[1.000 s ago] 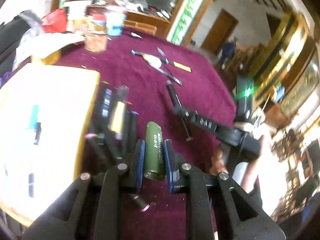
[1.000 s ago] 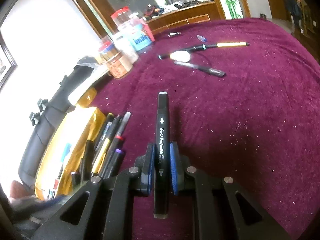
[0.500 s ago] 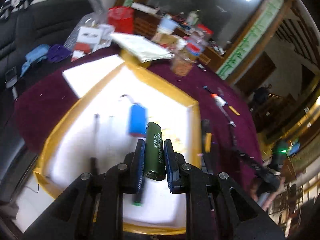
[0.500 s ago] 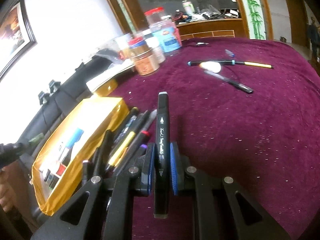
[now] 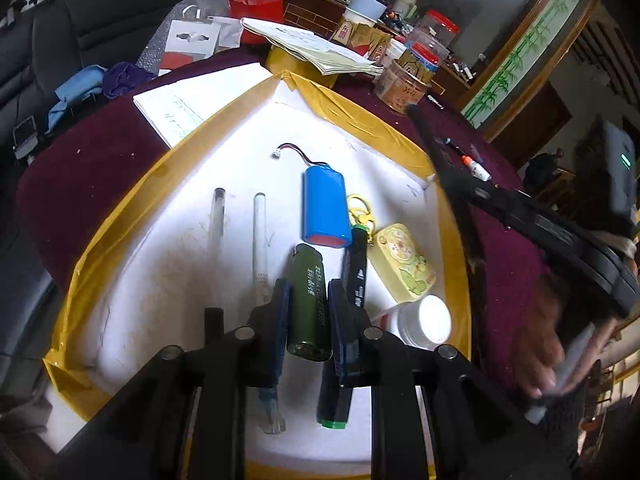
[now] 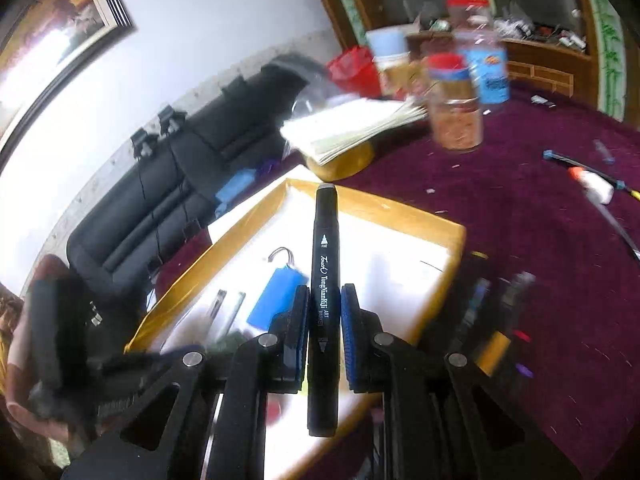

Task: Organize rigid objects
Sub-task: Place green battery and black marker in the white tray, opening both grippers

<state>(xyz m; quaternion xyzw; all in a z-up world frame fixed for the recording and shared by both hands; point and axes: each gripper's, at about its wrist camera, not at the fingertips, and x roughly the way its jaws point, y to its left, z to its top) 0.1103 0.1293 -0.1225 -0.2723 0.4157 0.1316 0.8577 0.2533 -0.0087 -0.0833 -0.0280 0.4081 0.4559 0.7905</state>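
Black sofa, white wall

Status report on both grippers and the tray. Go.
Left gripper shut on green battery, over tray. Right gripper shut on black marker, at tray edge. Blue battery pack and green-capped marker crowd the drop spot.

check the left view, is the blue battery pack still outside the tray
No, the blue battery pack lies inside the yellow-edged tray, beside the keychain.
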